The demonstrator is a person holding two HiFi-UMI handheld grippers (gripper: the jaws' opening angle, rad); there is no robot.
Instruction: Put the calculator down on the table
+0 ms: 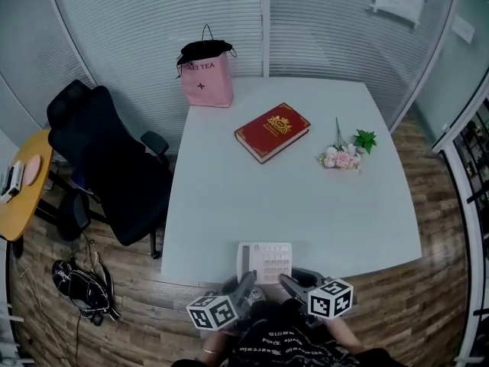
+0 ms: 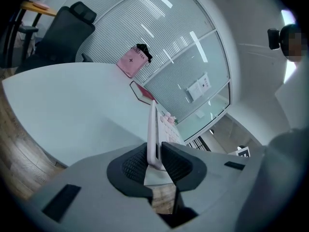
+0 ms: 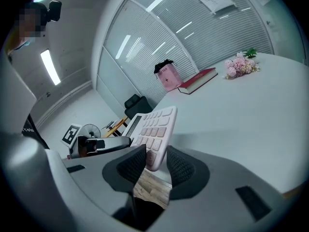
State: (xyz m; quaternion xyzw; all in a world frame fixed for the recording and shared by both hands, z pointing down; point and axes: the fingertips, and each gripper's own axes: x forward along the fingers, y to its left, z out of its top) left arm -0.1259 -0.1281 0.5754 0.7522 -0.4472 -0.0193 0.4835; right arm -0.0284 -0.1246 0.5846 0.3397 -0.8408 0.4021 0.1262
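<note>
A white calculator (image 1: 264, 262) with pale pink keys hangs over the near edge of the white table (image 1: 321, 205), held between both grippers. My left gripper (image 1: 243, 284) is shut on its left edge. In the left gripper view the calculator (image 2: 152, 129) stands edge-on between the ribbed pads of that gripper (image 2: 155, 157). My right gripper (image 1: 289, 281) is shut on the right side. The right gripper view shows the calculator (image 3: 152, 125) tilted, keys up, with its corner pinched in that gripper (image 3: 155, 162).
On the table lie a red book (image 1: 272, 131), a bunch of pink flowers (image 1: 344, 156) and, at the far left corner, a pink paper bag (image 1: 206, 78). A black office chair (image 1: 107, 159) and a yellow table (image 1: 23, 189) stand to the left.
</note>
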